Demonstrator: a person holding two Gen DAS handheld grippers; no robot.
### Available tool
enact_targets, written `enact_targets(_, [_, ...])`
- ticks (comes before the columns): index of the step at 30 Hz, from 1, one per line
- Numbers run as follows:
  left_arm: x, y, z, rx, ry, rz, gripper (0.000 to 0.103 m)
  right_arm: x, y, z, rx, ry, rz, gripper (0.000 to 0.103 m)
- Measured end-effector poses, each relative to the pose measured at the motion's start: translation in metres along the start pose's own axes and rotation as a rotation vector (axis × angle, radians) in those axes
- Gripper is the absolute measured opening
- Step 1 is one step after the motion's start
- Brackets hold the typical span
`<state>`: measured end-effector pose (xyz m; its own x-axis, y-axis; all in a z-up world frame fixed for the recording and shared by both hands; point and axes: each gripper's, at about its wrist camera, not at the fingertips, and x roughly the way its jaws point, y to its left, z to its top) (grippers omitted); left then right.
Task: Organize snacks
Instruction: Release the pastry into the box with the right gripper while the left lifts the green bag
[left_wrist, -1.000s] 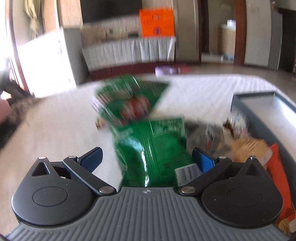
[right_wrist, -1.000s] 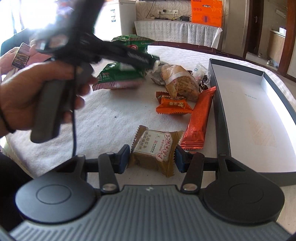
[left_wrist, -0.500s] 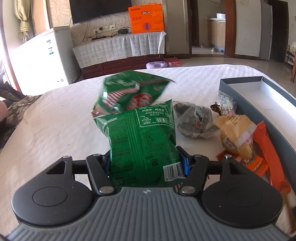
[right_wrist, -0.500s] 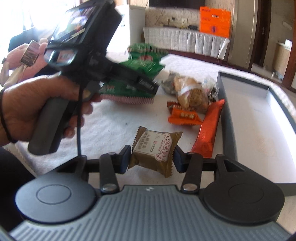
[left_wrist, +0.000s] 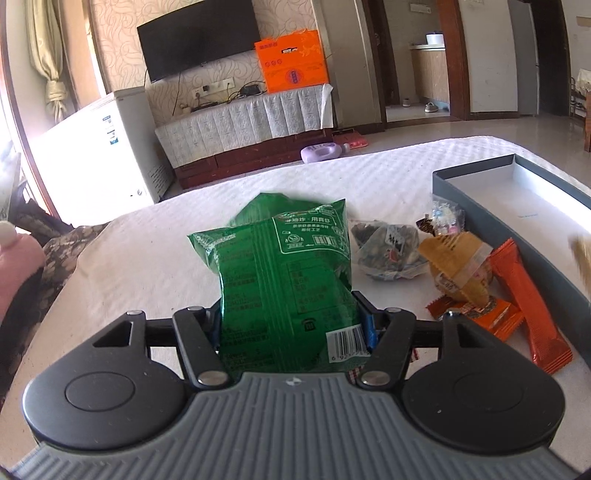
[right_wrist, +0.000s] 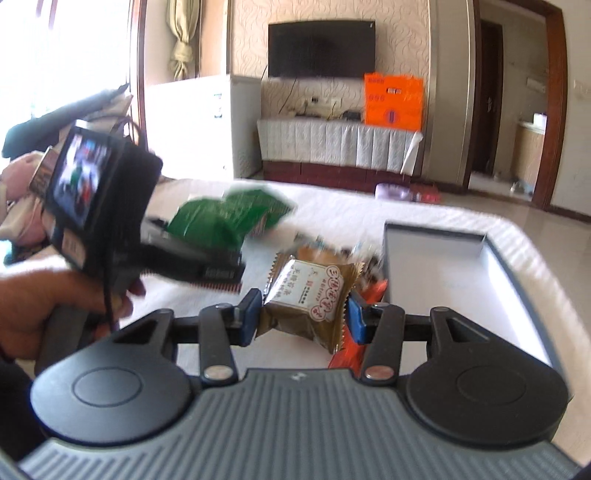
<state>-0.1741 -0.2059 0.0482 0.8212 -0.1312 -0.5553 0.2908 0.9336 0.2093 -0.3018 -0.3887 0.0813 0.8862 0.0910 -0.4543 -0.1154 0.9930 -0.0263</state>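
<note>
My left gripper (left_wrist: 291, 325) is shut on a green snack bag (left_wrist: 284, 280) and holds it upright above the white table. It also shows in the right wrist view (right_wrist: 221, 221), held by the left gripper (right_wrist: 207, 266) at left. My right gripper (right_wrist: 303, 314) is shut on a small brown pastry packet (right_wrist: 306, 295), lifted off the table near the box. A second green bag (left_wrist: 258, 206) lies behind the held one. The grey box (left_wrist: 480, 206) with a white inside stands at the right; it also shows in the right wrist view (right_wrist: 432, 240).
On the table beside the box lie a dark wrapped snack (left_wrist: 384, 247), a yellow pastry packet (left_wrist: 458, 266), a long orange bar (left_wrist: 528, 302), a small orange packet (left_wrist: 487, 321) and a small clear candy bag (left_wrist: 443, 218). The white tablecloth (left_wrist: 147, 266) stretches left.
Both grippers have risen with their packets. The right gripper has lifted the brown packet off the table and moved toward the box. The left gripper holds the green bag higher and more upright.
</note>
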Motion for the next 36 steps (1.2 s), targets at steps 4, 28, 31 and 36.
enact_targets(4, [-0.005, -0.006, 0.005, 0.013, -0.015, -0.006, 0.068, 0.009, -0.009, 0.015, -0.022, -0.015, -0.006, 0.05])
enact_targets(28, [-0.011, -0.088, 0.029, 0.078, -0.091, -0.11, 0.069, 0.043, -0.098, 0.032, 0.109, 0.014, -0.063, 0.05])
enact_targets(31, [-0.01, -0.087, 0.029, 0.066, -0.087, -0.119, 0.069, 0.067, -0.114, 0.033, 0.126, 0.063, -0.077, 0.05])
enact_targets(36, [-0.009, -0.08, 0.03, 0.043, -0.081, -0.129, 0.069, 0.107, -0.138, 0.038, 0.143, 0.122, -0.116, 0.05])
